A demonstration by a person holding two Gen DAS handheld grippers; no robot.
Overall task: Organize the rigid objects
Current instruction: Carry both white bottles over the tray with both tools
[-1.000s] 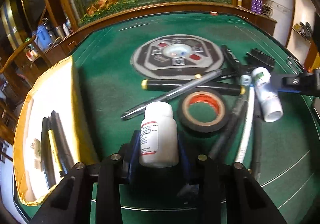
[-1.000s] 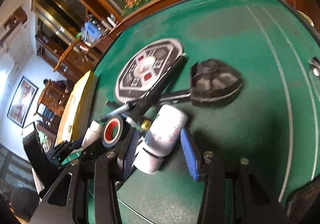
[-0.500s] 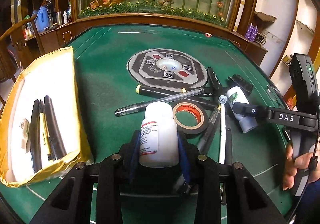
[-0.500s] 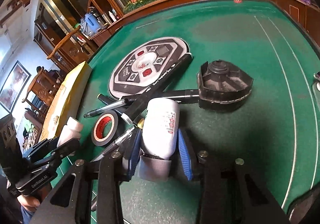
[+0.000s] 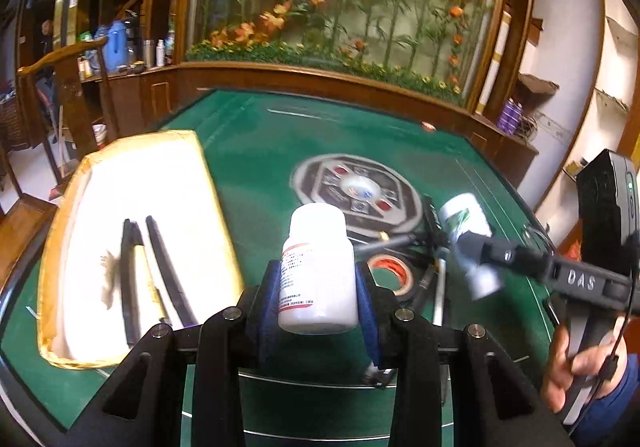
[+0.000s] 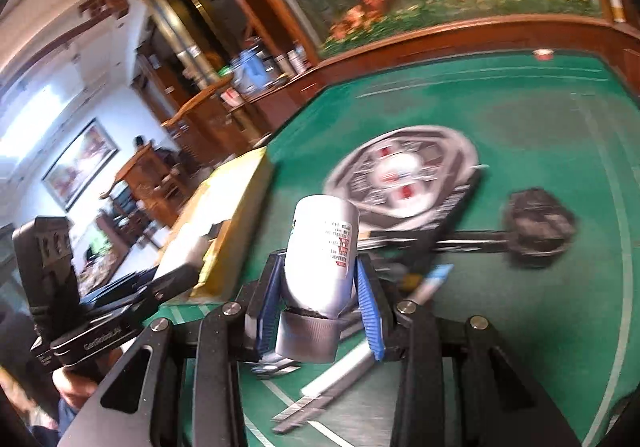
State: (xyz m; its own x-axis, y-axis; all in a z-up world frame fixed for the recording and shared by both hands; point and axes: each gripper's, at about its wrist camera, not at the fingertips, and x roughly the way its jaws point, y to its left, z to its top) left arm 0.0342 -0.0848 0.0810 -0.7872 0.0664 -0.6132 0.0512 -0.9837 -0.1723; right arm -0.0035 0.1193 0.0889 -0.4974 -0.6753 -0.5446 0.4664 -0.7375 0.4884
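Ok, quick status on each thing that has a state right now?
Left gripper: shut on white bottle.
White bottle: upright, capped, lifted off the table.
Right gripper: shut on grey-capped bottle.
Grey-capped bottle: cap toward the camera, off the table.
Yellow envelope: open, pens inside.
Tape roll: flat on the table.

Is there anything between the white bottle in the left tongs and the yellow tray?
Nothing visible. The bottle is held in the left tongs above the table; the tray lies left, with only bare felt between.
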